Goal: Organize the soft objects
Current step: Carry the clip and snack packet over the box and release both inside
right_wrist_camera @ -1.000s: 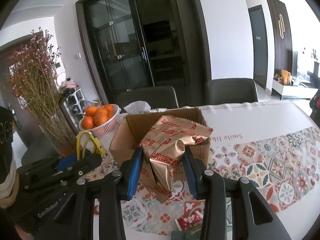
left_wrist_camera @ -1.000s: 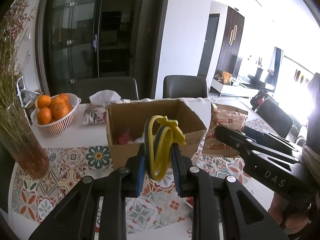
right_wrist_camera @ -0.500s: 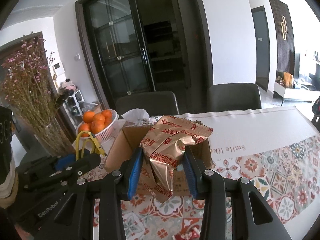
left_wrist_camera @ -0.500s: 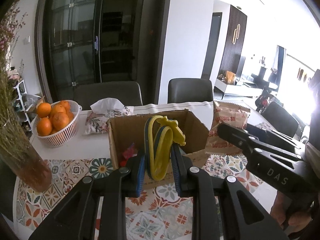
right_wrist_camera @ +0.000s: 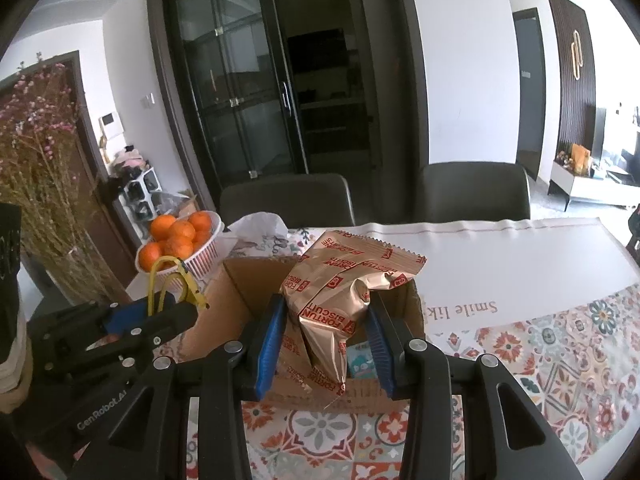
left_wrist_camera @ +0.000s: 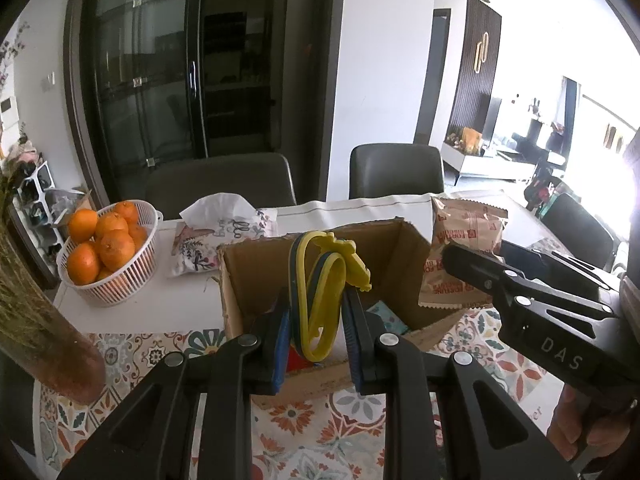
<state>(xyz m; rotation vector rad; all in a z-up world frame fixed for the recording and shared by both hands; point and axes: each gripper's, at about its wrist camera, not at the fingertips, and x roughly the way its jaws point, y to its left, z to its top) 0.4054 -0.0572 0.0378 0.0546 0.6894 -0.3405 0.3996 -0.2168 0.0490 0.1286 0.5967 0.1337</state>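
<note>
Nearest the left wrist camera, the left tongs (left_wrist_camera: pixel 316 312) pinch a yellow and blue rubbery looped toy (left_wrist_camera: pixel 320 292) between their blue pads (left_wrist_camera: pixel 280 344), holding it upright over the near edge of the open cardboard box (left_wrist_camera: pixel 256 256). In the right wrist view the right tongs (right_wrist_camera: pixel 326 334) clamp a crinkled gold Fortune Biscuit packet (right_wrist_camera: pixel 340 300) between their own blue pads (right_wrist_camera: pixel 267 350), and the packet hangs over the same cardboard box (right_wrist_camera: pixel 256 280), its lower corner in front of the box's near wall. From the left camera the right tongs (left_wrist_camera: pixel 456 256) reach in from the right with the biscuit packet (left_wrist_camera: pixel 464 240) at their tips; from the right camera the left tongs (right_wrist_camera: pixel 176 312) come in from the left with the looped toy (right_wrist_camera: pixel 172 280) sticking up above them. Inside the box lie a red item (left_wrist_camera: pixel 298 358) and a small teal packet (right_wrist_camera: pixel 360 360). The box stands on the bench (right_wrist_camera: pixel 500 264), which is covered by a patterned floral mat (right_wrist_camera: pixel 560 344) near the cameras and plain white farther back. Beyond the box sit a soft tissue pack (left_wrist_camera: pixel 220 236) and a white basket of oranges (left_wrist_camera: pixel 104 264), with a vase of dried pink flowers (right_wrist_camera: pixel 44 160) at the left. Behind the bench stand two dark chairs (left_wrist_camera: pixel 396 168) and black glass doors (right_wrist_camera: pixel 248 100).
</note>
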